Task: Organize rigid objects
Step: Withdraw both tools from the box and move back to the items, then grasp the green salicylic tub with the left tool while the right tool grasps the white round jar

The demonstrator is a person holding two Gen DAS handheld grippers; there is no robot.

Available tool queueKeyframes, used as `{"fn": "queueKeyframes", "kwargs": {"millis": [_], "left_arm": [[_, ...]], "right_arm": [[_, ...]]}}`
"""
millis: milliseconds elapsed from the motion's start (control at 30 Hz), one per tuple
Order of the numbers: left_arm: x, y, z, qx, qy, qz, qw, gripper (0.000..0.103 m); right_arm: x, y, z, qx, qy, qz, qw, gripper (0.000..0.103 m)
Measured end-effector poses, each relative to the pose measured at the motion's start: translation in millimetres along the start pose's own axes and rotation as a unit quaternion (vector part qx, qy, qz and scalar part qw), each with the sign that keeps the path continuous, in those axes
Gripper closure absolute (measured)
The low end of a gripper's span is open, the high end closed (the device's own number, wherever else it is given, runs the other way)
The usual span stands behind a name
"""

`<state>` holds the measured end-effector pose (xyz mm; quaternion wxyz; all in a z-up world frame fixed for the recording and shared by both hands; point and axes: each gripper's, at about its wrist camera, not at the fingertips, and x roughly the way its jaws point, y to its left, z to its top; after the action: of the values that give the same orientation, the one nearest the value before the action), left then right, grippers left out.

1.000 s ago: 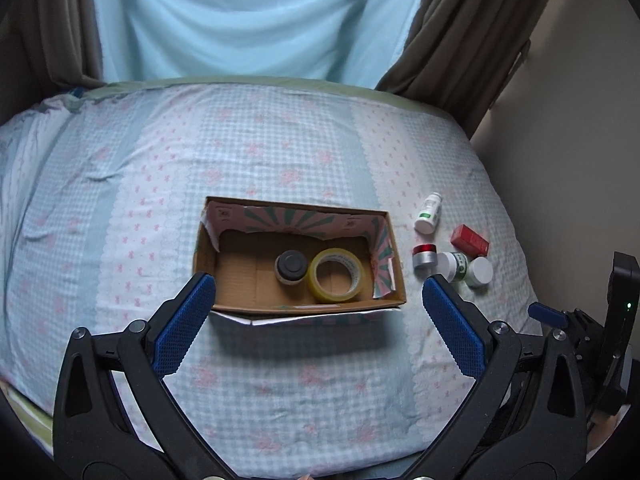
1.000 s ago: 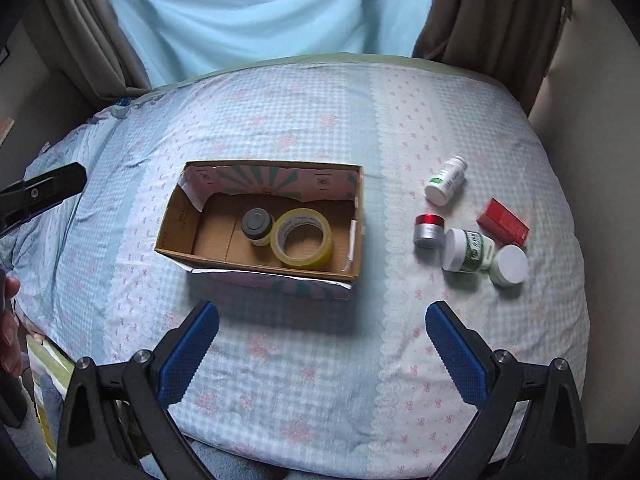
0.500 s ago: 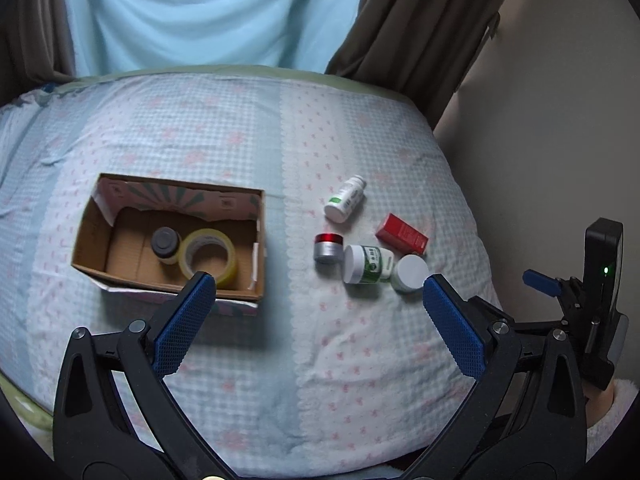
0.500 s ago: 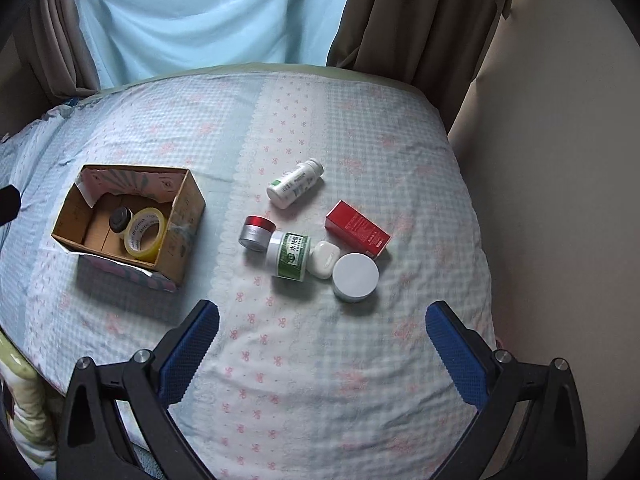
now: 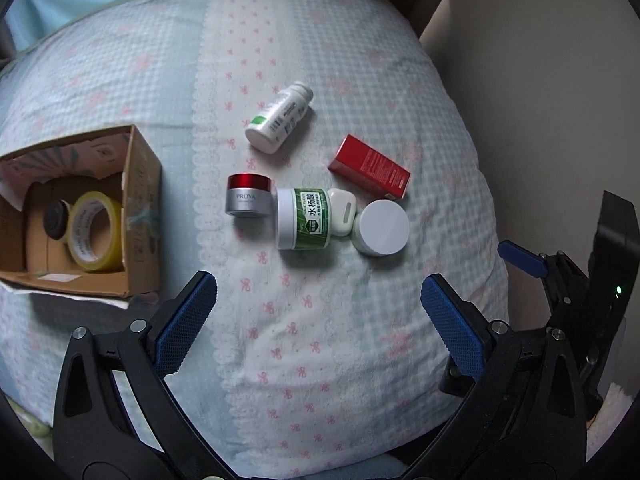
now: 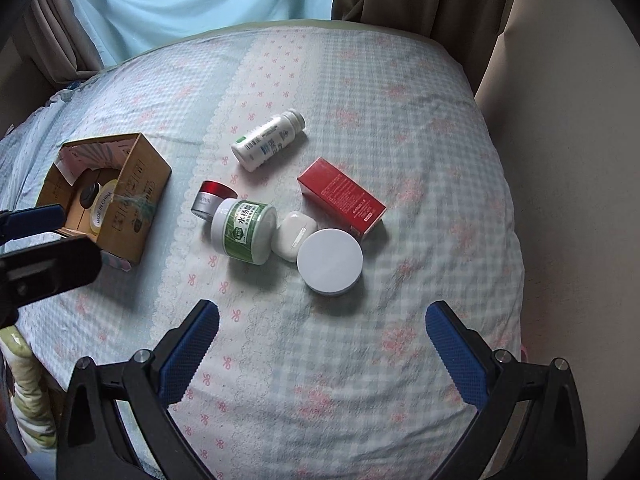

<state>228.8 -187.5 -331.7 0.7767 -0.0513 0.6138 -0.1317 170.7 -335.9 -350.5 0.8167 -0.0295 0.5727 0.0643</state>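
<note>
A cluster of small things lies on the bed: a white pill bottle [image 5: 279, 117] on its side, a red box [image 5: 369, 167], a red-lidded silver jar [image 5: 248, 195], a green-labelled white jar [image 5: 305, 218] on its side, a white earbud case [image 5: 342, 211] and a round white tin [image 5: 383, 227]. They show in the right wrist view too: bottle [image 6: 268, 139], red box [image 6: 342, 197], green jar [image 6: 243, 230], tin [image 6: 330, 261]. My left gripper [image 5: 319, 322] is open and empty, just short of the cluster. My right gripper [image 6: 322, 344] is open and empty, just short of the tin.
An open cardboard box [image 5: 138, 216] at the left holds a yellow tape roll [image 5: 93, 231] and a small dark jar [image 5: 55, 220]. The bedsheet [image 6: 400, 128] drops off at the right beside a beige wall [image 6: 568, 160]. Curtains hang behind the bed.
Both grippers have swung right from the cardboard box and come closer to the cluster of jars. Both stay open and empty.
</note>
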Motion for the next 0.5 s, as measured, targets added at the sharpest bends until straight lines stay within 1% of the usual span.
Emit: {"fn": "queueKeyframes", "kwargs": {"millis": [67,200,333,500], "left_arm": [[22,1,8,-0.006,0.016,0.002,0.9998,0.002],[65,4,22,-0.016,0.045,0.004,0.9989,0.003],[108,8,32,-0.036,0.078,0.004,0.9963,0.014],[143,12,37,-0.052,0.101,0.008,0.9935,0.022]], "right_arm": [[14,-5,-1,0.0,0.005,0.004,1.0,0.0],[43,-14,1,-0.011,0.008,-0.001,1.0,0.0],[75,-18,6,-0.026,0.012,-0.003,1.0,0.0],[112,-16,13,-0.034,0.028,0.001,0.999,0.003]]}}
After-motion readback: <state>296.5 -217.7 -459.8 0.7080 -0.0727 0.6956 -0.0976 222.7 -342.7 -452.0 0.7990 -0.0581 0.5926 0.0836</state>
